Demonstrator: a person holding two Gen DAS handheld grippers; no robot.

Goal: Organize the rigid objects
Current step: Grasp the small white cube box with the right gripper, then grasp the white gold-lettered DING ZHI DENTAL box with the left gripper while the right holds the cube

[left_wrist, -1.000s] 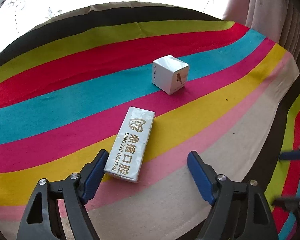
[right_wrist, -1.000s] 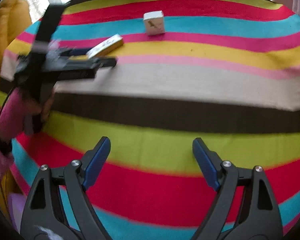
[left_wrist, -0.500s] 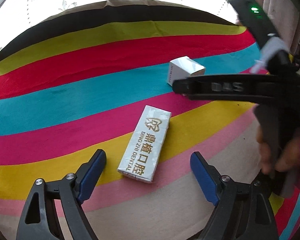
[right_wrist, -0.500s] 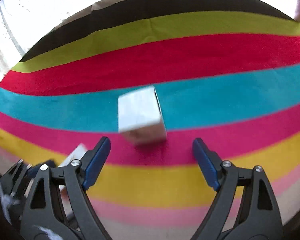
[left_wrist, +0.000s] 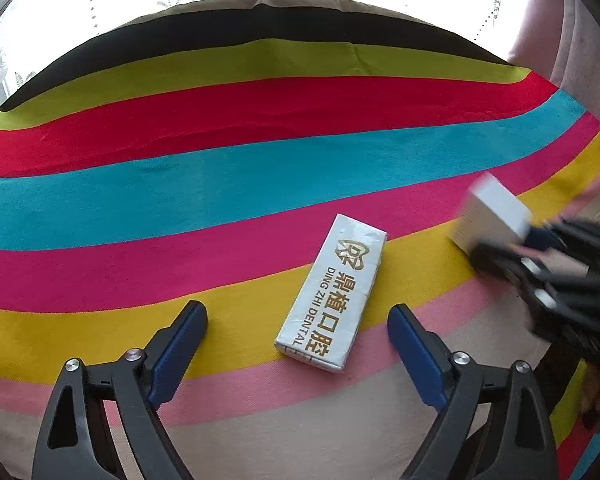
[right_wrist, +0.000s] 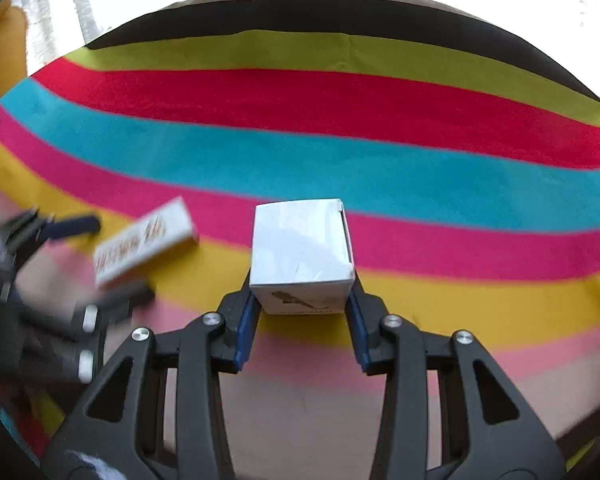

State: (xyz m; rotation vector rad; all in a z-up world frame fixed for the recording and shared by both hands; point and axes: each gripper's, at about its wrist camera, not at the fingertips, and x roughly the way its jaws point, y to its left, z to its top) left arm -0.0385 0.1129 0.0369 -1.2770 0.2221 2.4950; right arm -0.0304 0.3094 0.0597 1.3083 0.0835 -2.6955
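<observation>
A long white box with gold "DING ZHI DENTAL" lettering (left_wrist: 332, 298) lies flat on the striped cloth, between and just ahead of my open left gripper (left_wrist: 298, 334). It also shows blurred in the right wrist view (right_wrist: 144, 246). My right gripper (right_wrist: 302, 312) is shut on a small white cube box (right_wrist: 300, 254), its blue pads pressed on both sides. In the left wrist view the cube box (left_wrist: 490, 216) and the right gripper (left_wrist: 540, 264) appear blurred at the right edge.
The surface is a cloth (left_wrist: 220, 184) with black, green, red, teal, magenta, yellow, pink and beige stripes. A bright curtained window lies beyond its far edge. A pink curtain (left_wrist: 580, 52) hangs at the right.
My right gripper closed on the cube box and carried it right and nearer. My left gripper shifted left, so the long box now lies between its fingers.
</observation>
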